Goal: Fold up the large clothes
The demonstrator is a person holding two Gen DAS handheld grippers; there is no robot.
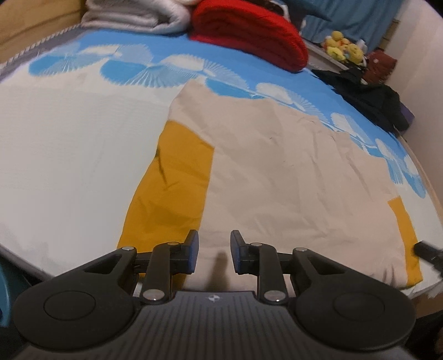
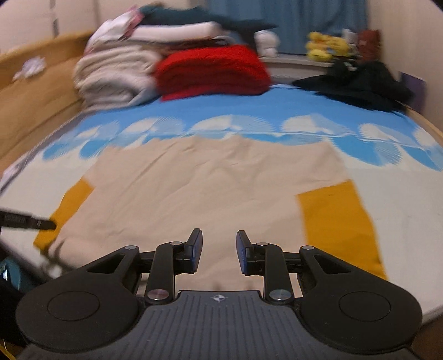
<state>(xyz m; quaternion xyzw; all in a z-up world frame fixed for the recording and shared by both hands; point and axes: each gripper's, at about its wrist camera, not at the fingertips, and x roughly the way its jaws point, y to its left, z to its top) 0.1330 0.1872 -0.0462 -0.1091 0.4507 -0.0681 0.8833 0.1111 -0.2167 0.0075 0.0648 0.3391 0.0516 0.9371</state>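
Garment: a beige top with mustard-yellow sleeves (image 2: 199, 191) lies flat on the bed, close to the near edge.
Sleeves: one yellow sleeve (image 1: 171, 182) shows at the garment's left side, the other (image 2: 340, 221) at its right; both run toward the near edge.
Long axis: not certain; the straight far hem lies roughly parallel to the band of blue fan motifs.
Left gripper (image 1: 214, 252): jaws spread with nothing between them, hovering over the beige cloth just beside the left sleeve.
Right gripper (image 2: 218, 252): jaws spread and empty, above the near middle of the beige panel.
Surface: a bedsheet (image 2: 277, 108), white near the viewer and blue beyond.
Far end of bed: a folded red blanket (image 2: 213, 72) beside a grey-white folded pile (image 2: 110, 80); a dark garment (image 2: 360, 83) at the right.
Room: wooden bed rail (image 2: 36, 99) at left, blue curtain (image 2: 290, 25) behind, yellow plush toys (image 2: 326, 47) on the sill.
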